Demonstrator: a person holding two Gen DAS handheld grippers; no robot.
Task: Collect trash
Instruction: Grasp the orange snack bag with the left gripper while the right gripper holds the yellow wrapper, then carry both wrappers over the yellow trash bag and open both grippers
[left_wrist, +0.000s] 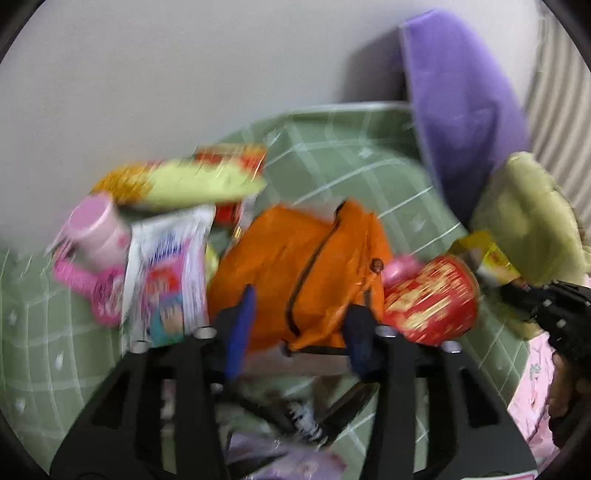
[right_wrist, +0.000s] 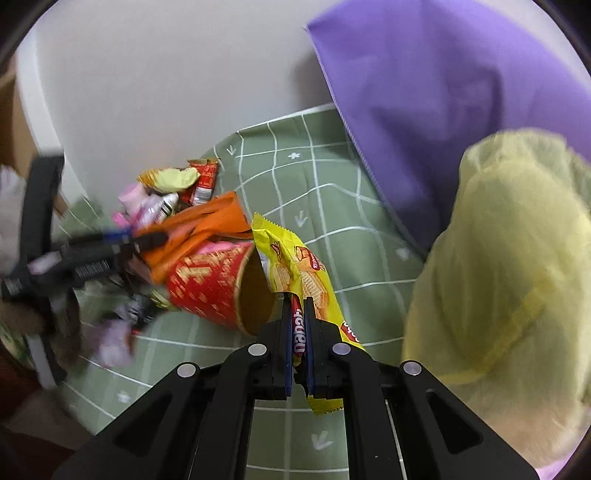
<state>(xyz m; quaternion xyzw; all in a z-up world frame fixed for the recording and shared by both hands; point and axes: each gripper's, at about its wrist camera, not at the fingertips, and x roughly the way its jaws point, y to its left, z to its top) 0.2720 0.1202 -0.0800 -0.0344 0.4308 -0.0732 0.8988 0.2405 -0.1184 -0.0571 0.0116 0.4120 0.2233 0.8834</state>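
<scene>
The left gripper points down at an orange bag on the green checked bed sheet. Its blue fingers stand on both sides of the bag's near edge. Just right of the bag lies a red cup. Left of the bag are a white wrapper and a pink bottle. A purple pillow leans far behind the bag.

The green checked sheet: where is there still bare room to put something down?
Bare green checked sheet lies between the trash pile and the purple pillow, and beside the yellow cushion. It is crowded by the wall, around the orange bag and red cup.
</scene>
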